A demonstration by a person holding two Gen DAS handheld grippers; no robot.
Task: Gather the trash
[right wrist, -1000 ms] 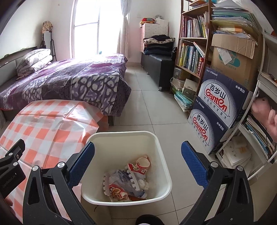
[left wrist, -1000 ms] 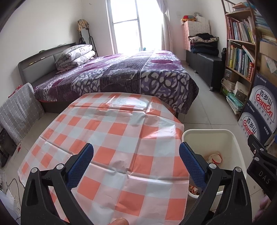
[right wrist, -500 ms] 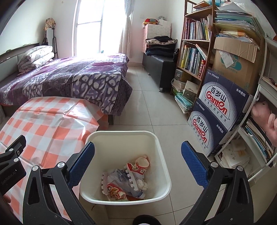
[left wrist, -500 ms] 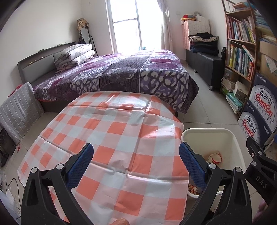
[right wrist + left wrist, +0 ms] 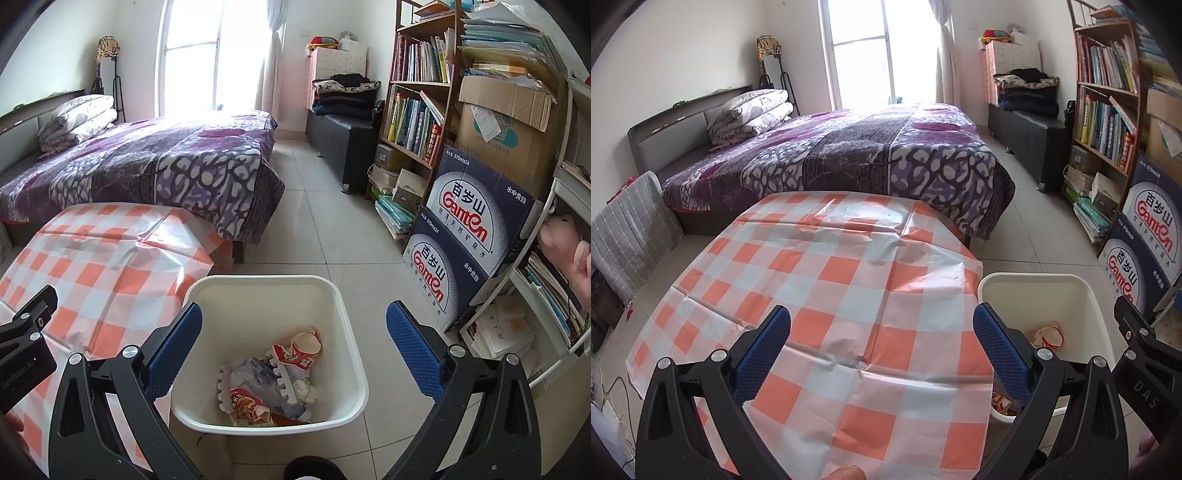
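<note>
A white trash bin [image 5: 343,314] stands on the tiled floor beside the table; it holds crumpled wrappers and paper trash [image 5: 273,376]. My right gripper [image 5: 293,347] is open and empty, hovering above the bin. My left gripper [image 5: 881,347] is open and empty above the table with the orange-and-white checked cloth [image 5: 827,280]. In the left wrist view the bin [image 5: 1086,295] shows at the right, with a bit of trash [image 5: 1047,334] inside. No trash shows on the cloth.
A bed with a purple cover [image 5: 849,155] lies beyond the table. Stacked Ganten water boxes [image 5: 469,236] and a bookshelf [image 5: 417,110] stand right of the bin. A white rack [image 5: 546,295] with papers is at the far right. A black bench [image 5: 340,136] stands by the wall.
Both grippers have drifted slightly; the views shift a little. Both stay open and empty, and the trash in the bin has not moved.
</note>
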